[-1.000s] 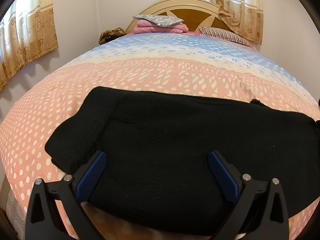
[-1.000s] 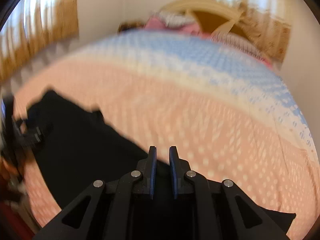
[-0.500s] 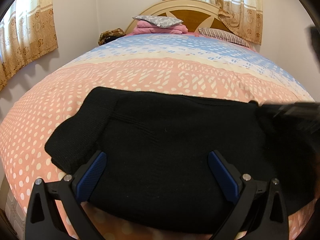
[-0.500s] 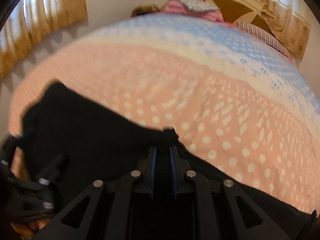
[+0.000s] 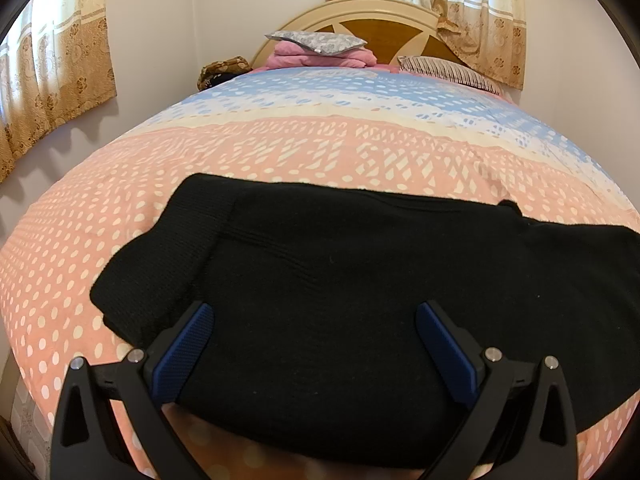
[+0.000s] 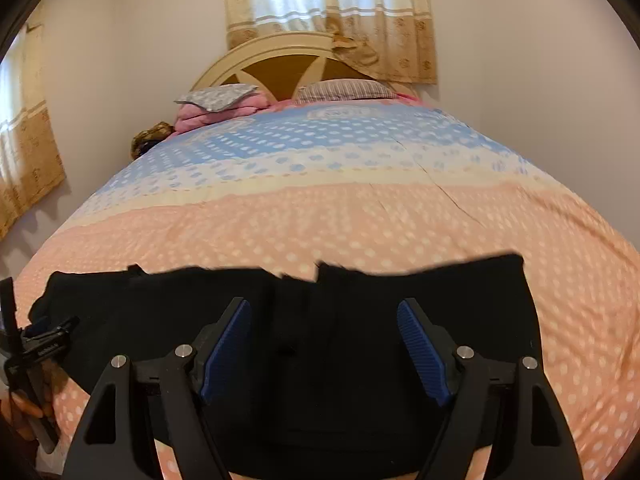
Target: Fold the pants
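Note:
Black knit pants (image 5: pixel 340 288) lie folded flat across the near end of the bed, their ribbed waistband at the left. My left gripper (image 5: pixel 314 328) hovers open just above the cloth, blue pads wide apart and empty. In the right wrist view the same pants (image 6: pixel 460 300) stretch from left to right. My right gripper (image 6: pixel 324 322) is over them with its jaws opening; the cloth lies under the gap and the pads do not press on it. At the far left edge of that view the left gripper (image 6: pixel 36 344) shows, held in a hand.
A quilt (image 5: pixel 320 148) in pink and blue with white dots covers the bed. Folded pink bedding with a grey pillow (image 5: pixel 320 46) and a striped pillow (image 6: pixel 344 90) lie by the wooden headboard (image 6: pixel 292 64). Curtains hang behind and on the left wall.
The right gripper was shut and over the pants' middle; it swung to the right and now stands wide open. The left gripper has not moved.

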The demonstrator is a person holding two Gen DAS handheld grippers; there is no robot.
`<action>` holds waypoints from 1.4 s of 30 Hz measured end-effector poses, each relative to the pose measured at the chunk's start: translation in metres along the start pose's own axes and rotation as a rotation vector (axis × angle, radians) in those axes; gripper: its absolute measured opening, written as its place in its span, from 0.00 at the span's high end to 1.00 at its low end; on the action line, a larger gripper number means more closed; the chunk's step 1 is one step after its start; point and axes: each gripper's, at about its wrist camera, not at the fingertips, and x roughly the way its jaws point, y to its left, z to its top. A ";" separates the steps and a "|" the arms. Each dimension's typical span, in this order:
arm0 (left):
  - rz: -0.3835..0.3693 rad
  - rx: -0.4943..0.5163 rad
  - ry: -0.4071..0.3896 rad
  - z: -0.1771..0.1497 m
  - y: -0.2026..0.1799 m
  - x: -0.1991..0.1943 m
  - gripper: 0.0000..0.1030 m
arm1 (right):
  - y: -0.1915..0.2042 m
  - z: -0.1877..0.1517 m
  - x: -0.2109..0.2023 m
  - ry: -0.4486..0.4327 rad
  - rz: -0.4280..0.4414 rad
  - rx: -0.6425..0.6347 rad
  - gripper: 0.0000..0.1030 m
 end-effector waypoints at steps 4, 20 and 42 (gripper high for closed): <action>-0.001 0.000 0.000 0.000 0.000 0.000 0.00 | 0.019 -0.007 0.028 0.057 0.000 -0.074 0.48; -0.001 0.000 0.000 0.000 0.000 0.000 0.00 | -0.011 -0.001 -0.006 0.039 0.146 0.069 0.89; 0.012 0.003 0.004 0.000 0.000 0.001 0.00 | -0.026 -0.014 -0.022 -0.012 0.225 0.144 0.94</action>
